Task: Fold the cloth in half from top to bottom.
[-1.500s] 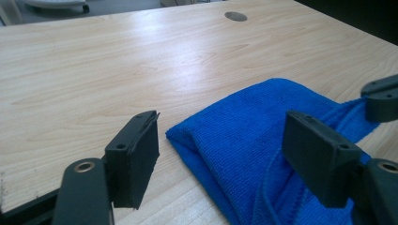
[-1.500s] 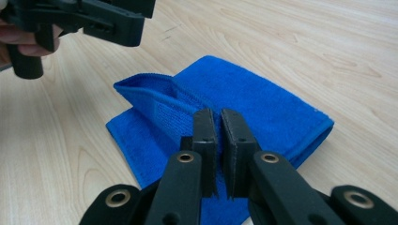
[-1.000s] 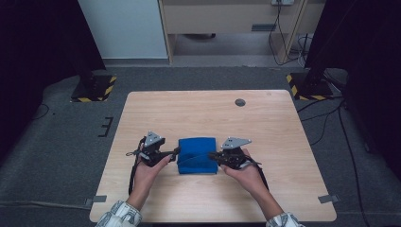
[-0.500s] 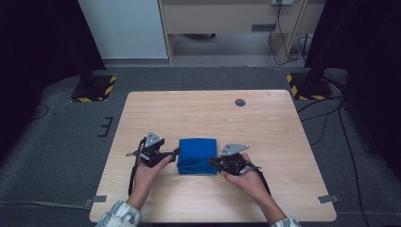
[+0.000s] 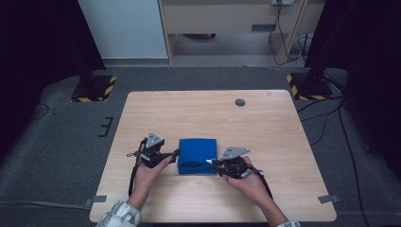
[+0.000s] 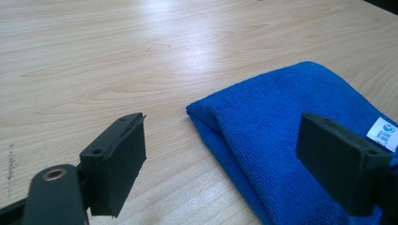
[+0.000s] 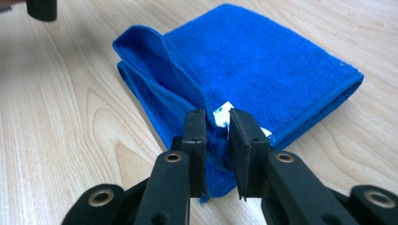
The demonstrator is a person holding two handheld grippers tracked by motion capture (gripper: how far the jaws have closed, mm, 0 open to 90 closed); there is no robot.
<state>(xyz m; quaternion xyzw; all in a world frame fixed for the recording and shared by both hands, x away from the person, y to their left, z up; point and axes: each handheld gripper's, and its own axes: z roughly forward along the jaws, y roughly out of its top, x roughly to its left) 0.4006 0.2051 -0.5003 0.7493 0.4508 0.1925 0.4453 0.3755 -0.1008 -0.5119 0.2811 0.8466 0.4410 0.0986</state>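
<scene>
Since a second ago, the right gripper (image 5: 213,163) has slid toward the near-right corner of the cloth (image 5: 197,155), its jaws just easing apart with a pinch of blue fabric and the white tag (image 7: 222,113) between them — barely gripped now, if at all. On the desk (image 5: 265,127), the folded cloth lies between both hands, its long axis running away from the person. Left gripper (image 5: 176,154), jaws wide apart and empty, waits just beside the cloth's left edge — about as near as the right.
</scene>
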